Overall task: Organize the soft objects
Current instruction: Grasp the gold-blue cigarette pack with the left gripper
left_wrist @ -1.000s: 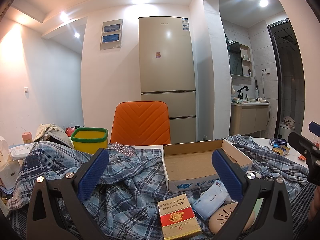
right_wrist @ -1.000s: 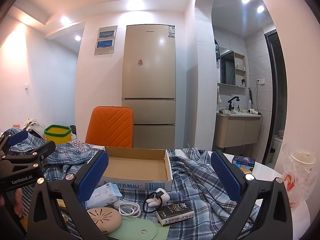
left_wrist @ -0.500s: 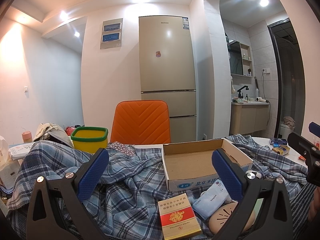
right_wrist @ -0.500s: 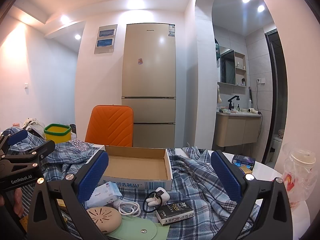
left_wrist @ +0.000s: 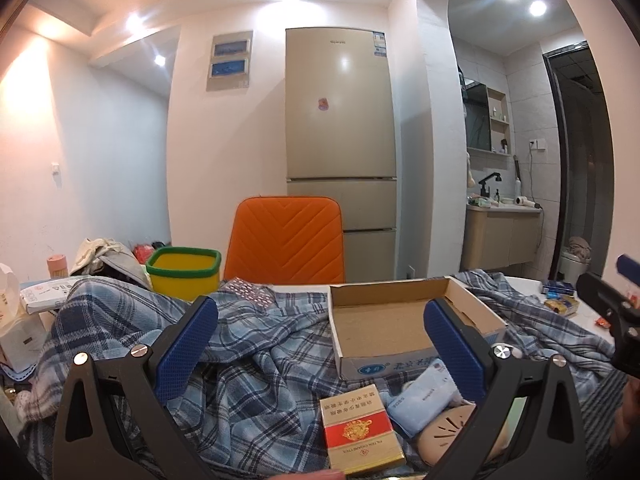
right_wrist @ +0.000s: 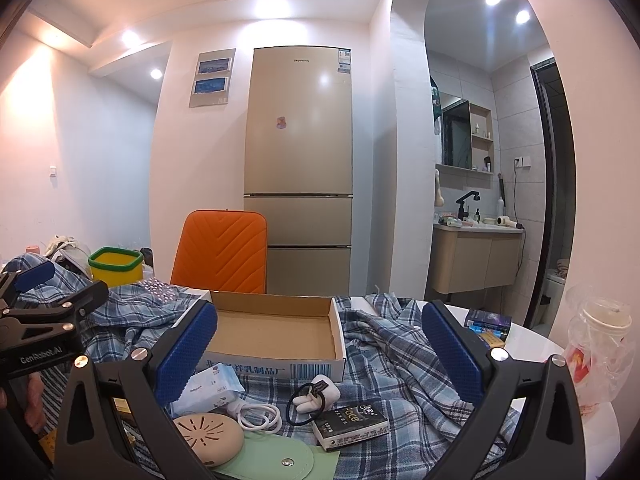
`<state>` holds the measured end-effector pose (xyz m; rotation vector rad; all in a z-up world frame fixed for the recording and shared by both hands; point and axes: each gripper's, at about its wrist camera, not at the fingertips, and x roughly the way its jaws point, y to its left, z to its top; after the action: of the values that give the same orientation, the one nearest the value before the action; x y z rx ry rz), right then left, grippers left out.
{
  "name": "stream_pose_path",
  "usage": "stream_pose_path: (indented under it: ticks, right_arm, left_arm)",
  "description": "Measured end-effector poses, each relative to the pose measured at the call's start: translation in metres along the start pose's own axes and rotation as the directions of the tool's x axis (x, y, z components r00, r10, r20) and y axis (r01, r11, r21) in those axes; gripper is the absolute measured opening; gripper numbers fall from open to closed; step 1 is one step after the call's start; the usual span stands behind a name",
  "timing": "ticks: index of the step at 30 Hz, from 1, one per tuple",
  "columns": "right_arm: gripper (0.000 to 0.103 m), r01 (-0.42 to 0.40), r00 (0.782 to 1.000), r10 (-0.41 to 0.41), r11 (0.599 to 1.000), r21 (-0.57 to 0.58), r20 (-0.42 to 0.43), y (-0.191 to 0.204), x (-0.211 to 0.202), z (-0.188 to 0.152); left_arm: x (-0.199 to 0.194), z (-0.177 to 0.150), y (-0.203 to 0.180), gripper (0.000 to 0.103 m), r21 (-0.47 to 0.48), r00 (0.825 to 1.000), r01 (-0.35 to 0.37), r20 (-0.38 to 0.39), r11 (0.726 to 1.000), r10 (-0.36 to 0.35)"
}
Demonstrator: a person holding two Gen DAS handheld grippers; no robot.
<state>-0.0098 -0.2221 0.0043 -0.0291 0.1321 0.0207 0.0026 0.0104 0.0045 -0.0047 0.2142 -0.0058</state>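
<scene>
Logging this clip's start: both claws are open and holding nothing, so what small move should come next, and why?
Probably lower the right claw toward the blue tissue pack. It is soft, lies on the plaid cloth just in front of the empty cardboard box, and nothing is held yet.

1. A tall beige fridge [left_wrist: 340, 136] stands against the back wall, with a small sticker on its upper door.
2. An orange chair [right_wrist: 222, 254] stands at the far edge of the table, in front of the fridge.
3. A yellow bin with a green rim [left_wrist: 183, 268] stands left of the chair.
4. Two framed blue pictures [right_wrist: 212, 76] hang left of the fridge.
5. A washbasin cabinet [right_wrist: 476, 256] with a black tap [right_wrist: 466, 204] stands in the alcove on the right.
6. A cup wrapped in a plastic bag [right_wrist: 600, 340] stands at the table's right edge.
</scene>
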Motion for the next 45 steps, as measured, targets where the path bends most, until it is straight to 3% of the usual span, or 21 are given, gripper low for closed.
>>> stream_pose_path:
  ticks: [3, 11, 22, 27, 30, 38, 42, 45]
  right_arm:
    - [0.103, -0.005, 0.999, 0.007, 0.999, 0.034, -0.042, -0.006, 0.002, 0.007]
    - [0.103, -0.016, 0.999, 0.019, 0.997, 0.074, -0.042, -0.012, -0.025, 0.029]
    - [0.103, -0.022, 1.000, 0.022, 0.996, 0.083, 0.000, -0.015, -0.069, 0.039]
    - [0.103, -0.018, 1.000, 0.018, 0.998, 0.062, -0.002, -0.012, -0.078, 0.035]
    - [0.103, -0.021, 1.000, 0.021, 0.998, 0.059, -0.008, -0.010, -0.082, 0.032]
    - [0.103, -0.008, 0.999, 0.010, 0.998, 0.068, -0.030, -0.014, -0.086, 0.024]
    - [0.103, 0.003, 0.999, 0.000, 0.998, 0.064, -0.049, -0.016, -0.085, 0.020]
    - [0.103, 0.011, 0.998, -0.008, 0.998, 0.056, -0.068, -0.017, -0.083, 0.015]
  left_arm:
    - [-0.005, 0.011, 0.002, 0.102, -0.024, 0.996, 0.071, -0.051, 0.997, -0.072]
    - [-0.032, 0.022, -0.010, 0.102, 0.068, 0.995, 0.040, -0.090, 0.997, -0.034]
    - [-0.068, 0.003, -0.016, 0.102, 0.049, 0.979, 0.087, -0.189, 0.995, -0.077]
    - [-0.075, -0.013, -0.030, 0.101, 0.061, 0.959, 0.119, -0.265, 0.991, -0.099]
    - [-0.076, -0.020, -0.032, 0.089, 0.052, 0.942, 0.138, -0.317, 0.989, -0.114]
    - [-0.064, -0.041, -0.031, 0.089, -0.032, 0.890, 0.172, -0.422, 0.985, -0.169]
    - [-0.059, -0.052, -0.038, 0.089, 0.010, 0.884, 0.148, -0.449, 0.989, -0.128]
    - [-0.048, -0.056, -0.036, 0.088, -0.048, 0.842, 0.185, -0.507, 0.981, -0.184]
